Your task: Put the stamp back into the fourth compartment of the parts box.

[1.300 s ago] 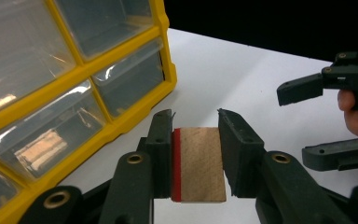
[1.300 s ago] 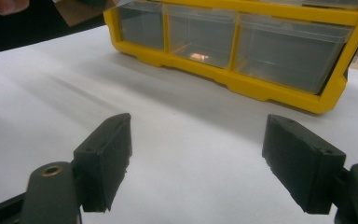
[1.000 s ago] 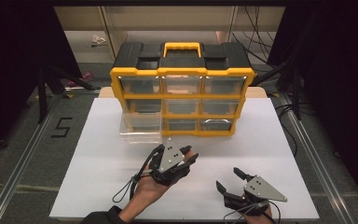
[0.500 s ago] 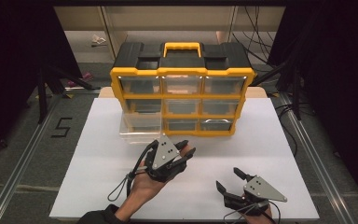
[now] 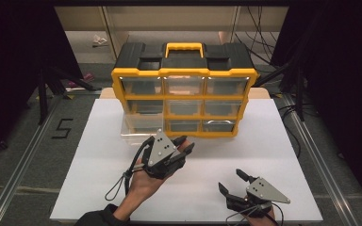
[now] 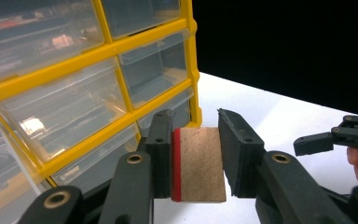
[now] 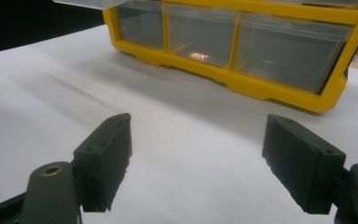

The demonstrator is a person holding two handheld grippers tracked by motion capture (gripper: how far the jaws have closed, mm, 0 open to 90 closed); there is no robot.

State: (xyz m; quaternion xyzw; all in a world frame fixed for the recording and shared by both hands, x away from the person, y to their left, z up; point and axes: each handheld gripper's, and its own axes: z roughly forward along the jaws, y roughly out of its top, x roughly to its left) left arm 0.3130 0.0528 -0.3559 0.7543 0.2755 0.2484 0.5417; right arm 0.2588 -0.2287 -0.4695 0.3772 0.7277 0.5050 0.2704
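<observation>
Since 1 second ago, left gripper (image 5: 181,146) has shifted slightly leftward, clamped on the wooden block (image 6: 198,164) before the yellow organiser (image 5: 184,101). Right gripper (image 5: 231,181) rests on the white table (image 5: 94,165), jaws apart. Risk, in my judgement: block striking the pulled-out drawer (image 5: 139,127) rim on approach.

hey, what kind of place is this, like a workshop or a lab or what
Probably a lab recording station: a white table on a metal frame between black curtains, a yellow drawer organizer staged on it, and loose cables behind.
</observation>
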